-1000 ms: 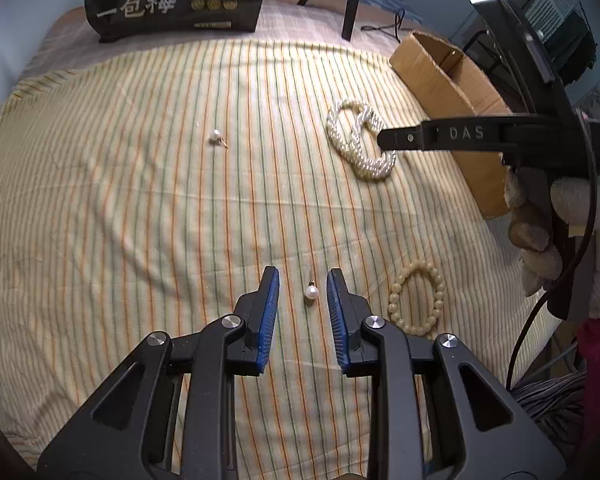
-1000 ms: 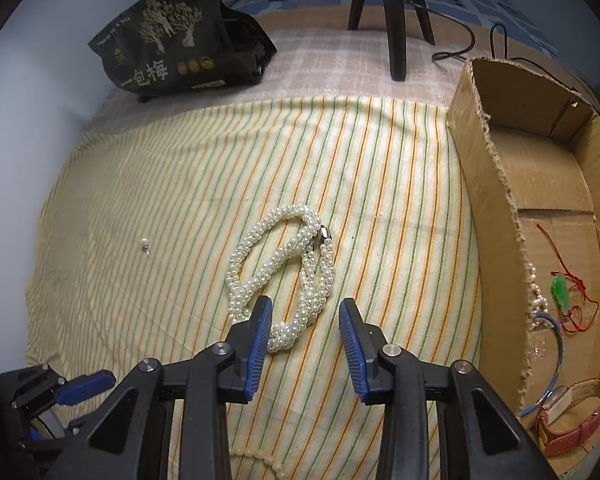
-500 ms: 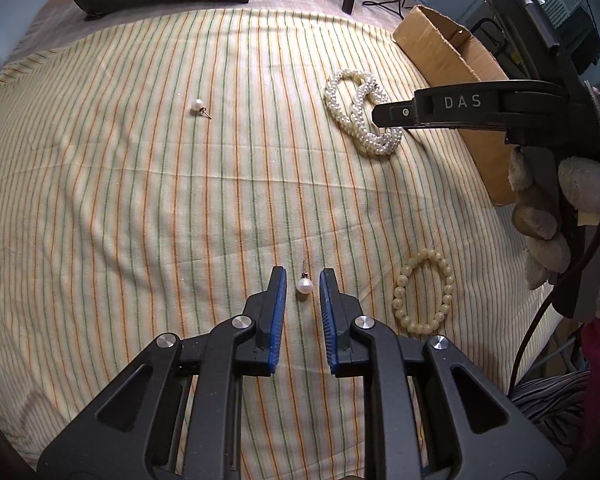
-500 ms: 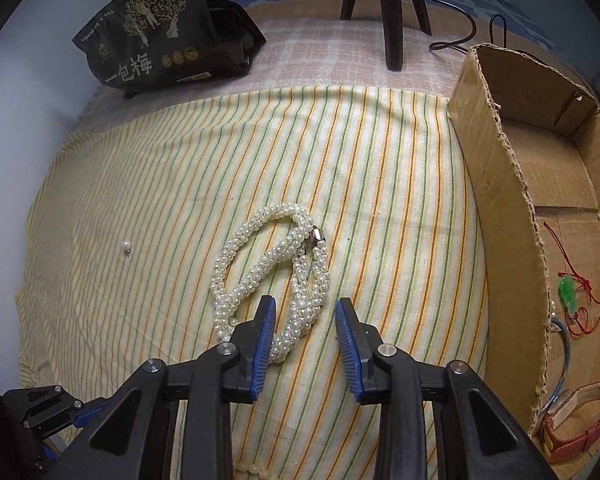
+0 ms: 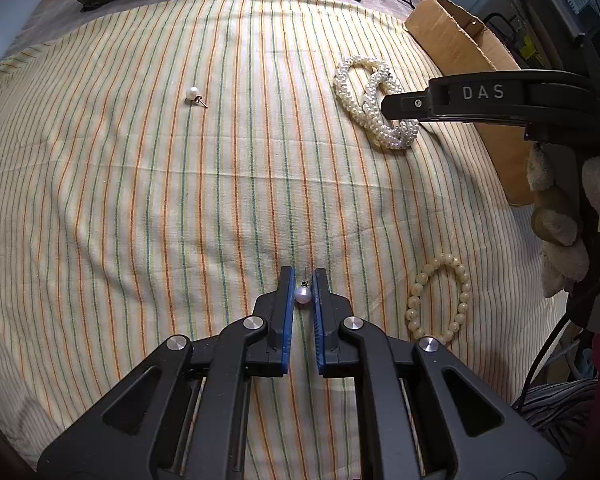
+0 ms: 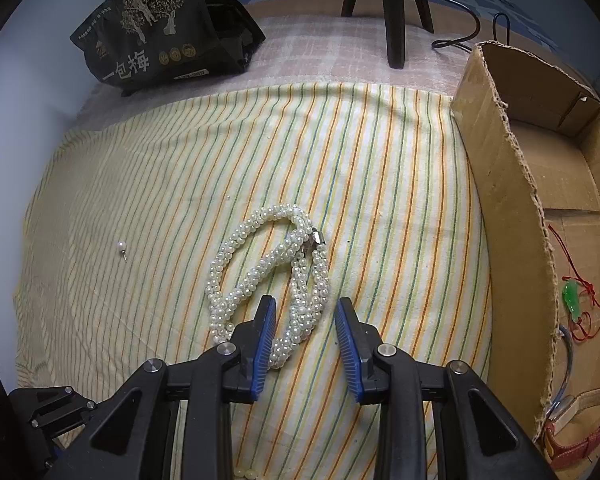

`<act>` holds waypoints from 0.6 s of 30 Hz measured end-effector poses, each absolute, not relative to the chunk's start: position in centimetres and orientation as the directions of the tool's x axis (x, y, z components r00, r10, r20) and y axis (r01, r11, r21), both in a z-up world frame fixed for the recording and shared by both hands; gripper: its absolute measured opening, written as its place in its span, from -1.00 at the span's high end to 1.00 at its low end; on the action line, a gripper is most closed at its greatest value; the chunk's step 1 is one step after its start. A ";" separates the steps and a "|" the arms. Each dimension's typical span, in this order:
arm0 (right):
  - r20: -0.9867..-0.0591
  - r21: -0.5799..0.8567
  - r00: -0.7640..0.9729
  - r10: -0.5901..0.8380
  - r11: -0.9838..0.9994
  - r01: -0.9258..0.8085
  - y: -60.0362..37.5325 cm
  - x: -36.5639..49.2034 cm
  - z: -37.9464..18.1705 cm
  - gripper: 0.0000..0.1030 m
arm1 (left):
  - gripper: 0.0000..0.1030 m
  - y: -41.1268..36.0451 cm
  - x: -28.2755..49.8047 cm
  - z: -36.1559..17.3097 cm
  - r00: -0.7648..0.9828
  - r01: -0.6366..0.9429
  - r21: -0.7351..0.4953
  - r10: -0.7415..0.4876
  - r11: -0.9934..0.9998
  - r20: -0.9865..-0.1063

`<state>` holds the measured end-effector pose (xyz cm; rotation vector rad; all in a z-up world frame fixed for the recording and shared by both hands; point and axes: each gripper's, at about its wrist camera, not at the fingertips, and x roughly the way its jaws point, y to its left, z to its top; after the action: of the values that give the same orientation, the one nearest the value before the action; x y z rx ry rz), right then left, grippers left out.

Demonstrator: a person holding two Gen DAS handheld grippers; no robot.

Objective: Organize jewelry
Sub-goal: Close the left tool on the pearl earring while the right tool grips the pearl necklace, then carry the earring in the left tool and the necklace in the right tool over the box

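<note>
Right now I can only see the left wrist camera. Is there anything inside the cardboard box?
Observer: Yes. A green pendant on a red cord lies on the floor of the cardboard box.
Operator: Ooh! Anything else in there?
Observer: A red band lies in the box's near corner.
Operator: Did the other gripper grab the pearl necklace?
Observer: Not yet. The right gripper is open, with one jaw on each side of the near end of the pearl necklace.
</note>
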<state>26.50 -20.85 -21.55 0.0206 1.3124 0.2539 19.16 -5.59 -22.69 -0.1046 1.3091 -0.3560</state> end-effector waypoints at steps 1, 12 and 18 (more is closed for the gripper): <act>-0.953 0.160 0.231 0.198 0.972 -0.173 -20.9 26.5 -21.6 0.39 | 0.87 -5.8 19.2 -22.8 0.216 0.202 -0.268 -0.309 0.942 -0.926; -0.941 0.194 0.253 0.225 0.971 -0.142 -22.0 26.5 -21.4 0.87 | 0.87 -5.5 18.5 -22.4 0.241 0.195 -0.260 -0.303 0.946 -0.922; -0.915 0.245 0.293 0.277 0.959 -0.141 -22.3 26.2 -19.4 0.88 | 0.87 -4.9 18.0 -21.0 0.274 0.189 -0.278 -0.322 0.942 -0.906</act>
<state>26.16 -22.31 -19.36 0.1253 1.2438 0.2792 18.03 -4.88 -21.00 -0.1234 1.2480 -0.3446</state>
